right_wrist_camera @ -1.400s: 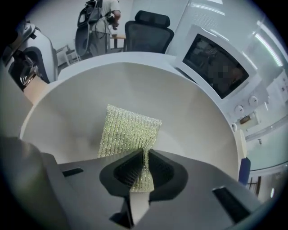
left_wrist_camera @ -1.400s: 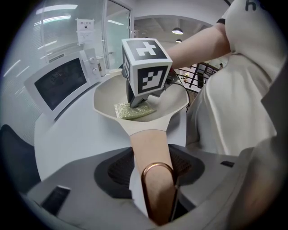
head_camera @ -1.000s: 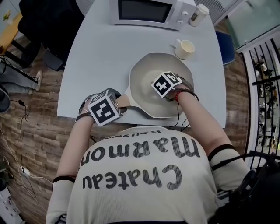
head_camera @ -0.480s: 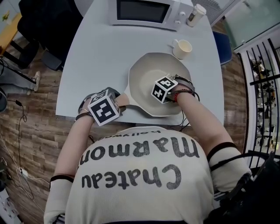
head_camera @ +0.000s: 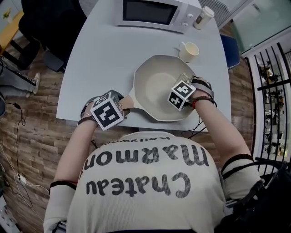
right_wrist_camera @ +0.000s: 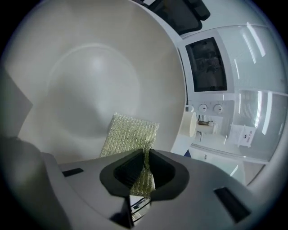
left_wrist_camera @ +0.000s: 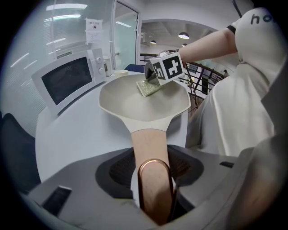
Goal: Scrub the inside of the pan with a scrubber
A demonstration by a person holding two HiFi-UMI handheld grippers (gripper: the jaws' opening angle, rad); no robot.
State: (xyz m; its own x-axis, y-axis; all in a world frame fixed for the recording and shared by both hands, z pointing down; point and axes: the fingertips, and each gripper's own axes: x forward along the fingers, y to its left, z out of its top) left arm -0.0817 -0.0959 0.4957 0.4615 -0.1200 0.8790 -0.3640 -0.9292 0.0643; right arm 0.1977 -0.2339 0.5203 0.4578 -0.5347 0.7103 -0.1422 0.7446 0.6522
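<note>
Your right gripper (right_wrist_camera: pixel 146 157), clenched on the scrubber (right_wrist_camera: pixel 130 132), has swept from the centre of the pan (head_camera: pixel 152 79) to its right wall. Left gripper (left_wrist_camera: pixel 153 175) clamps the handle (left_wrist_camera: pixel 150 141). Scrubbing looks under way.

Pretty plain office spot: pale grey table (head_camera: pixel 100 54) on a wood-plank floor (head_camera: pixel 36 132). White microwave (head_camera: pixel 157 12) at 12 o'clock, blue chair (head_camera: pixel 233 45) around 2, black railing (head_camera: pixel 273 84) at 3, dark chair (head_camera: pixel 50 22) up at 10. Glass partitions (left_wrist_camera: pixel 126 36) and round ceiling lights (left_wrist_camera: pixel 183 35) further back.
</note>
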